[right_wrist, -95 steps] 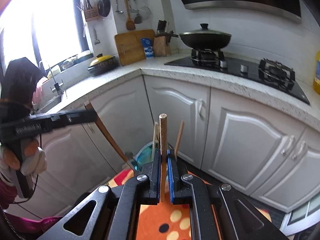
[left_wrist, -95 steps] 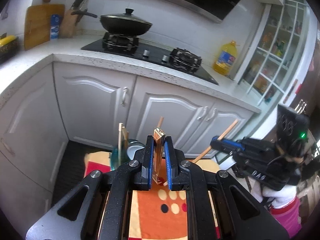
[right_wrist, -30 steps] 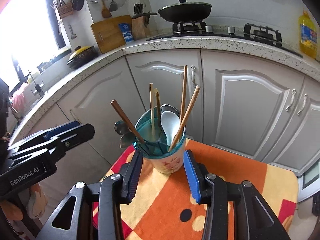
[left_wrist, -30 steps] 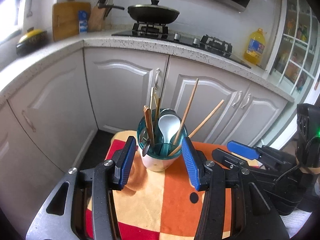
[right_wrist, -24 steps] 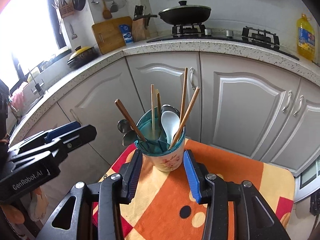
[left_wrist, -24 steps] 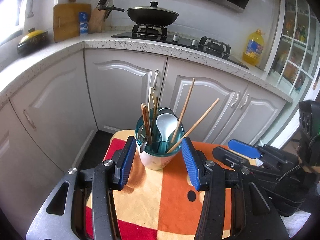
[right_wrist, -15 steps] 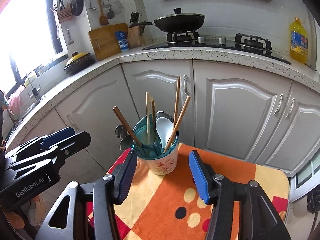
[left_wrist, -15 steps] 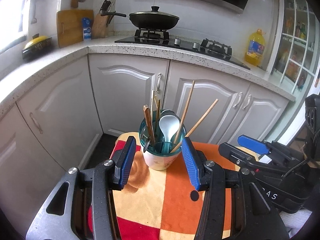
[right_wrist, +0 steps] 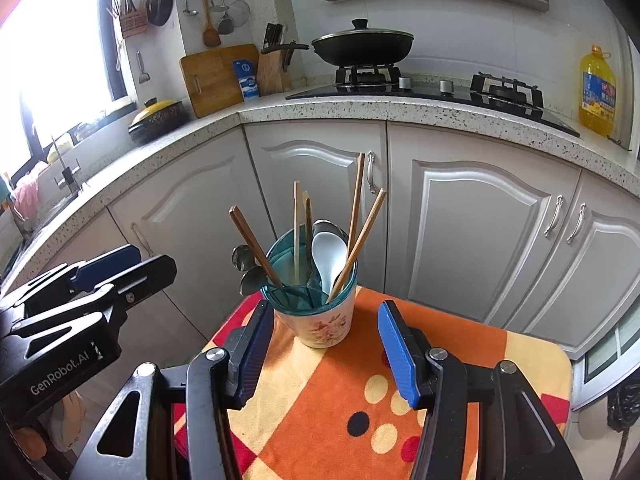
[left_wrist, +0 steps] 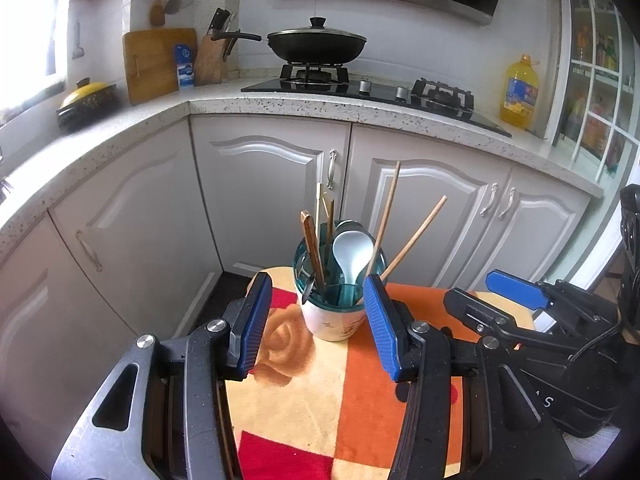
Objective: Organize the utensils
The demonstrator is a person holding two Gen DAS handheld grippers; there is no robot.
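Observation:
A white floral cup with a teal insert point(left_wrist: 334, 320) point(right_wrist: 328, 326) stands on an orange patterned cloth point(left_wrist: 340, 396) point(right_wrist: 332, 404). It holds wooden chopsticks point(right_wrist: 360, 236), a white spoon point(left_wrist: 352, 248) and metal spoons point(right_wrist: 245, 266). My left gripper point(left_wrist: 316, 282) is open and empty, just short of the cup, which shows between its blue pads point(left_wrist: 252, 320). My right gripper point(right_wrist: 326, 310) is also open and empty, a little before the cup. Each gripper appears in the other's view, the right one point(left_wrist: 516, 294) and the left one point(right_wrist: 108, 268).
White cabinet doors point(left_wrist: 272, 184) close in behind the cloth-covered stand. The speckled counter point(right_wrist: 320, 110) carries a hob with a lidded wok point(left_wrist: 316, 42), a yellow oil bottle point(right_wrist: 596, 92), a cutting board point(left_wrist: 154, 62) and a knife block. Floor drops off around the cloth's edges.
Earlier each gripper was shut on a wooden utensil; now both are empty. Over the last second both views drew back slightly from the cup and the right jaws spread wider.

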